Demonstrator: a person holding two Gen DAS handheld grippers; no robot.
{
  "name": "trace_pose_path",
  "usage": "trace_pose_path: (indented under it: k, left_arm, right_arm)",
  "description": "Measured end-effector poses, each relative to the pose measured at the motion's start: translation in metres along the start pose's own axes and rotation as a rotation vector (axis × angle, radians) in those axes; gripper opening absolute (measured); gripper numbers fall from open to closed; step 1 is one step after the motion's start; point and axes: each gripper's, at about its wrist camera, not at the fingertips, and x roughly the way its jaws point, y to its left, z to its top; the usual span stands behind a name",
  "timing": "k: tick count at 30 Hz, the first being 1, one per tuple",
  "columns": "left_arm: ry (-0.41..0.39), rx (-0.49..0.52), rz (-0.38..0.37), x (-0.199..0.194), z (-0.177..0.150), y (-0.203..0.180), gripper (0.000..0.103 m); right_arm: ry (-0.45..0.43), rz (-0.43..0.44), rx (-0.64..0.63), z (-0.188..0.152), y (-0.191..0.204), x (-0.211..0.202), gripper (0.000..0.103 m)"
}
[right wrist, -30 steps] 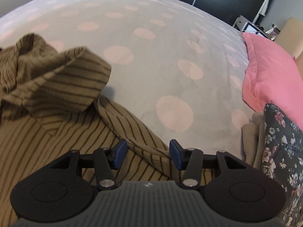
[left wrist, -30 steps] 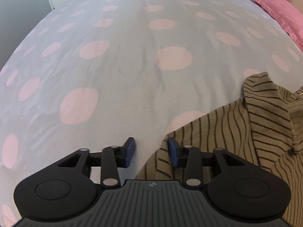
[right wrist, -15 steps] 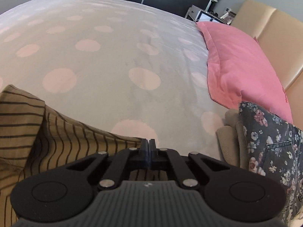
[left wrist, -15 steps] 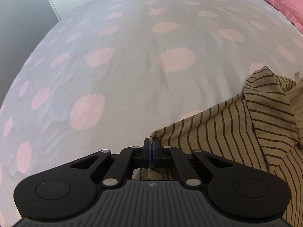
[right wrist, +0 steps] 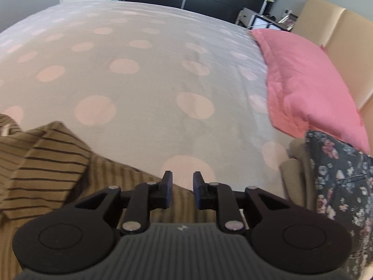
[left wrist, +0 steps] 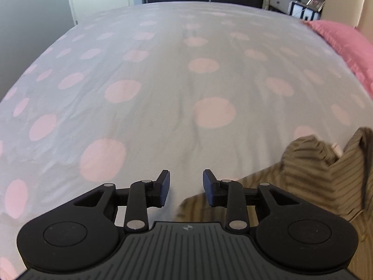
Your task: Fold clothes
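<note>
Both the left gripper (left wrist: pixel 186 187) and right gripper (right wrist: pixel 182 190) have just released the striped shirt (right wrist: pixel 46 161); jaws apart, this fold looks finished

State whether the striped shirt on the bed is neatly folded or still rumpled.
Rumpled. The striped shirt lies bunched in uneven humps on the spotted duvet, one flap turned over. Both the left gripper and right gripper are open, holding nothing.

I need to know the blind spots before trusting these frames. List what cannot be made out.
- Striped shirt: left wrist view, motion-blurred and cut off by the right edge; its near part is hidden behind the left gripper.
- Striped shirt: right wrist view, its near part hidden behind the right gripper; how it is folded is unclear.
- Floral garment: cut off by the right edge.
</note>
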Motion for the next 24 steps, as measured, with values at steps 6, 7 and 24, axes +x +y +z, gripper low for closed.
trace_pose_path:
  k: [6, 7, 24]
  left_arm:
    - [0.018, 0.088, -0.105, 0.026, 0.005, -0.045, 0.044]
    - [0.03, 0.107, -0.118, 0.032, 0.004, -0.053, 0.044]
    - [-0.09, 0.186, -0.201, 0.038, -0.011, -0.095, 0.0]
  right_arm:
    - [-0.01, 0.151, 0.008, 0.009, 0.024, 0.004, 0.045]
    - [-0.008, 0.158, -0.02, 0.009, 0.031, 0.007, 0.045]
    - [-0.064, 0.221, -0.125, -0.008, 0.062, 0.016, 0.0]
